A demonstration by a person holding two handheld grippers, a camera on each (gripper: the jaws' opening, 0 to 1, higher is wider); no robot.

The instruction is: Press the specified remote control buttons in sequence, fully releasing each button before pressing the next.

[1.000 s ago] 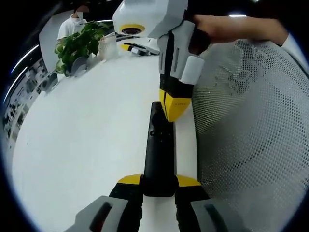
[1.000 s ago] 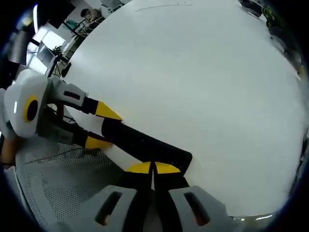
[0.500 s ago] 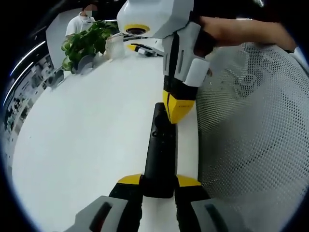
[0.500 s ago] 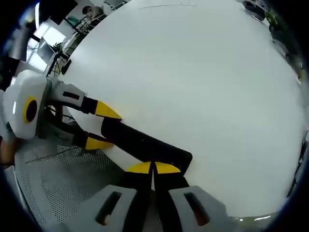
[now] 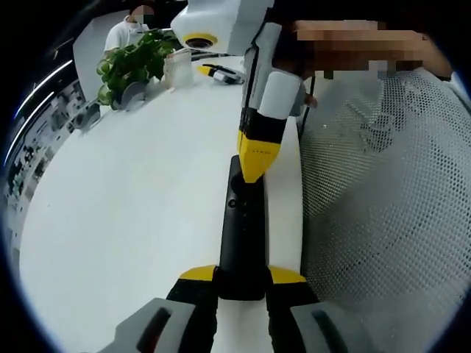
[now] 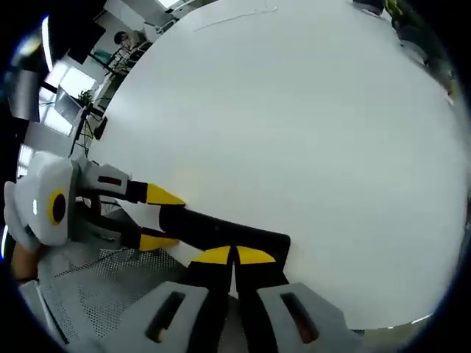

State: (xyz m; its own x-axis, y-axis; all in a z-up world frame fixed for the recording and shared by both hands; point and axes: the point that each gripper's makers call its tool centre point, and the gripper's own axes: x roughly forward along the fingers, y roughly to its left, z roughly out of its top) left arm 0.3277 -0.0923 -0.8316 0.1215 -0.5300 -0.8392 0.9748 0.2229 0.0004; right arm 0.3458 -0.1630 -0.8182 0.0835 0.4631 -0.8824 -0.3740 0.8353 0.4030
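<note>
A slim black remote (image 5: 241, 228) lies along the white table's (image 5: 125, 206) right edge. My left gripper (image 5: 243, 275) is shut on its near end, a yellow tip on each side. From above, my right gripper (image 5: 252, 170) comes down shut, its yellow tip over the remote's far button end; contact cannot be told. In the right gripper view the remote (image 6: 221, 229) runs left from just above my shut right gripper (image 6: 234, 256). The left gripper (image 6: 169, 218) clamps its far end there.
A mesh chair back (image 5: 383, 206) stands just off the table edge, on the right. A potted plant (image 5: 129, 66), a clear container (image 5: 179, 70) and small items (image 5: 221, 72) sit at the table's far end. A person (image 5: 132, 29) stands beyond. The broad table top (image 6: 294, 132) spreads ahead.
The right gripper has swung left and come onto the line of the remote, its tip now over the far end instead of beside it. The left gripper keeps its hold.
</note>
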